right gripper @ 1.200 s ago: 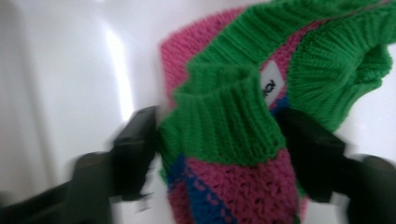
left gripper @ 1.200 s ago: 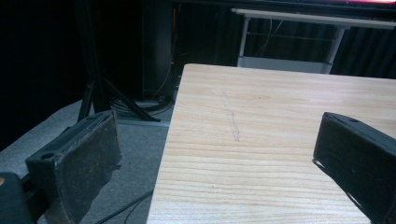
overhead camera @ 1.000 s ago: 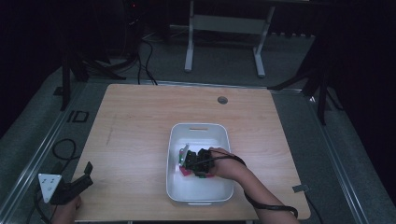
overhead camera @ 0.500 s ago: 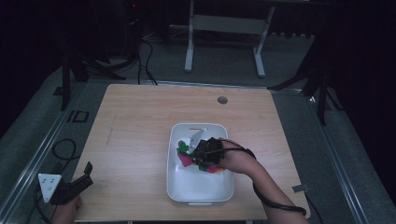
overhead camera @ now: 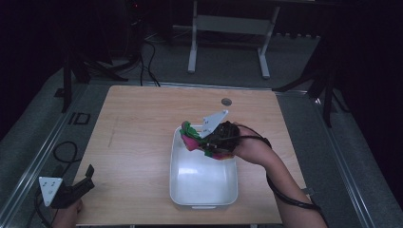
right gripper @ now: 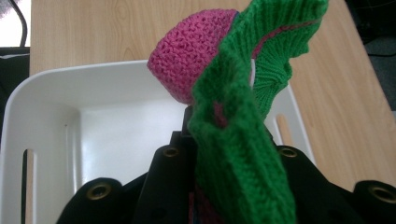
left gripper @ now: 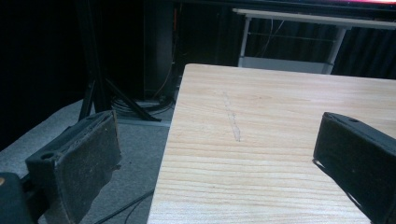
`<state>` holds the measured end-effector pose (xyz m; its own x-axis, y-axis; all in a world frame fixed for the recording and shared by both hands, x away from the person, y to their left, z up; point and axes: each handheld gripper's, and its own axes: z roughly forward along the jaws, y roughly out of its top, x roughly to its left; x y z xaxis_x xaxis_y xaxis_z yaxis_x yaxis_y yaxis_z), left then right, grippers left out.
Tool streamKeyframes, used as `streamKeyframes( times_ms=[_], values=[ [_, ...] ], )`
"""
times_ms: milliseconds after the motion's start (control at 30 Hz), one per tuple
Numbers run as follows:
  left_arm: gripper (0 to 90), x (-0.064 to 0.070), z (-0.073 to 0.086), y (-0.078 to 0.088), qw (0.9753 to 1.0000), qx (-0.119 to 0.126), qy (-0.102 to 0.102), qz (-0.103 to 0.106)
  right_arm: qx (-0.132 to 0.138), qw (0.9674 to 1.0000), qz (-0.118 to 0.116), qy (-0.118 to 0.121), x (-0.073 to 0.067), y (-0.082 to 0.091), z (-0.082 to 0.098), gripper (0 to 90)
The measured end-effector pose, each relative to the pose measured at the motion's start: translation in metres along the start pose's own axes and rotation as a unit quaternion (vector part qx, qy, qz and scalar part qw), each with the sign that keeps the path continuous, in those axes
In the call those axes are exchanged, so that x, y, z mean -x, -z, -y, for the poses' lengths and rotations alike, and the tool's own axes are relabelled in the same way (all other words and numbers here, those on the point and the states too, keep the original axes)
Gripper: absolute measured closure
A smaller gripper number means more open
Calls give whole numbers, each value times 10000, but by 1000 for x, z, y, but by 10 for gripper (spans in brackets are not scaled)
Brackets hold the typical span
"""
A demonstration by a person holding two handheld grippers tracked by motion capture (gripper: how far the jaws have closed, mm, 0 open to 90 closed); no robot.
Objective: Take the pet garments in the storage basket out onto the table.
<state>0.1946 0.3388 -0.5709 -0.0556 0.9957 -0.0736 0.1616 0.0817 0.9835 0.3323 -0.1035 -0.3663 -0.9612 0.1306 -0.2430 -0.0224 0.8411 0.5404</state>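
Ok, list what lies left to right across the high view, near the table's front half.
Left gripper → white bin → knitted green-and-pink piece → right gripper → the person's right hand.

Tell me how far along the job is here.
Done: the right gripper has shut on the knitted pink-and-green piece and holds it over the white bin. In hand: carrying it, with the bin's floor showing bare below it. Left: setting it down somewhere, probably on the table. The left gripper waits open at the table's near left corner.
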Motion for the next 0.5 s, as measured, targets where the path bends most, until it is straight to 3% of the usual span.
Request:
streamKeyframes(
  times_ms=[233, 500],
  values=[
    [12, 0, 0, 0, 10000, 6, -2, 1, 99, 9998, 163, -101, 8, 20, 3, 756],
    [12, 0, 0, 0, 10000, 1, -17, -11, 86, 9991, 321, -273, 17, 36, 18, 756]
  ],
)
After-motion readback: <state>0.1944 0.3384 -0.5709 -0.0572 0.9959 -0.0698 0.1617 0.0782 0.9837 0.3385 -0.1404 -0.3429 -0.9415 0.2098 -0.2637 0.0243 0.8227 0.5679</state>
